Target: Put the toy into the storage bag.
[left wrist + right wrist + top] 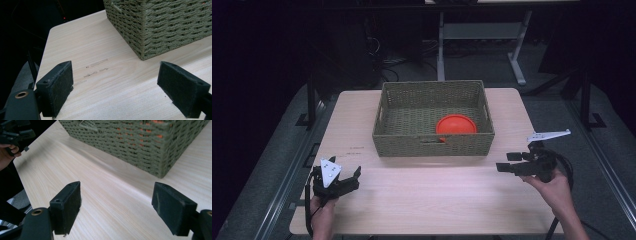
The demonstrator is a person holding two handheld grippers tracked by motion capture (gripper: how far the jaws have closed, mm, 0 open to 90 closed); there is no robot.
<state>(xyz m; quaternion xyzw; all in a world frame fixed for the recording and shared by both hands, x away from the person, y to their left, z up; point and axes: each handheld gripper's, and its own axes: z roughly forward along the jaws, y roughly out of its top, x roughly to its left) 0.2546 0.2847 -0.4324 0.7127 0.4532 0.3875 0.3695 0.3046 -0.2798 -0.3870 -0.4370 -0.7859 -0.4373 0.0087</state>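
Orange plate (455, 124) sits inside woven basket (433, 120), right-of-centre on basket floor, close to near wall; edge partly hidden behind that wall. Orange also shows thru the weave in right gripper view (150, 131). Basket stands mid-bench, toward far edge; bench (427, 200) otherwise bare w/ faint marks near left side (96, 68). Judgement: plate looks deposited, so placing step prob. done, both tools parked clear of basket.

Left claw (354, 176): wide open, nothing btwn pads, hovering low over bench at near-left corner, well apart from basket. Its own view has the basket's near-left corner (160, 27) ahead & to right, pads (57, 85) spread w/ bare wood between. Left hand (323, 205) grips from below/behind, forearm in from near edge, grey plate on top, tool angled toward far-right.

Right claw (508, 162): also wide open, empty. Held at near-right of bench, beside basket's near-right corner but not touching, pointing left across bench. Right hand (554, 187) wraps the body from the right, wrist turned so tool lies roughly level, grey plate sticking up-right. Right gripper view: pads (68, 206) far apart, basket corner ahead, the other gripper at top left far off.

Likely neutral/rest pose, symmetrical, either side of basket front.
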